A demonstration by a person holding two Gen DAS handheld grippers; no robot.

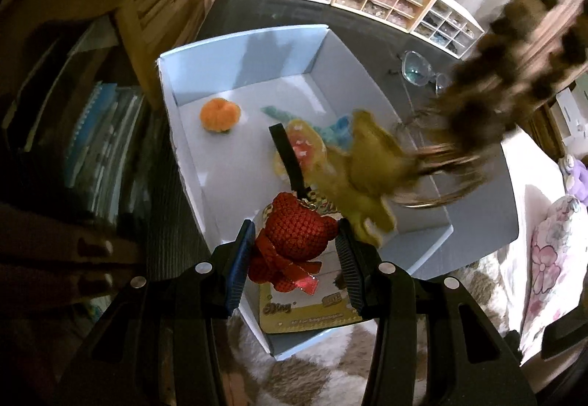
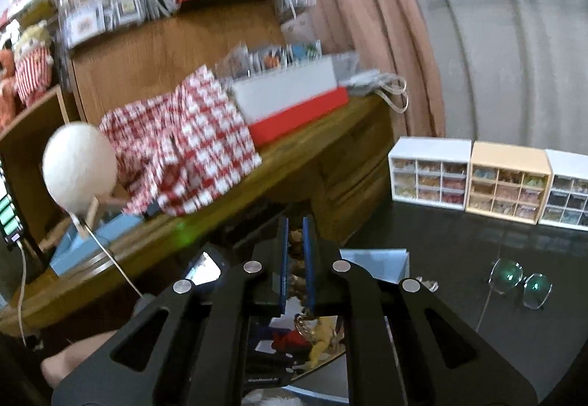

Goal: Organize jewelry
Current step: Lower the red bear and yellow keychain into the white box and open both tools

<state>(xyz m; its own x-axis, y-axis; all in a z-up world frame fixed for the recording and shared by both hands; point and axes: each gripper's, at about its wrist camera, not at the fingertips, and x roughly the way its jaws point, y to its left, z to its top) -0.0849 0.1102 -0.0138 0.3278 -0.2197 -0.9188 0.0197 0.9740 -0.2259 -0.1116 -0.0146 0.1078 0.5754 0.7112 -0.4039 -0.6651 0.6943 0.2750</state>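
Left gripper (image 1: 294,251): part open, jaws either side of red charm (image 1: 294,233); contact unclear.
Right gripper (image 2: 296,255): nearly closed on a brown strand.
Box (image 1: 176,119): already holds orange charm (image 1: 219,115) and others.
Left: lower red charm into box.

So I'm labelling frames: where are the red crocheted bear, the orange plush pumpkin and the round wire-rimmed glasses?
red crocheted bear (image 1: 296,224), left wrist view, head
orange plush pumpkin (image 1: 219,115), left wrist view, body
round wire-rimmed glasses (image 2: 510,274), right wrist view, left lens
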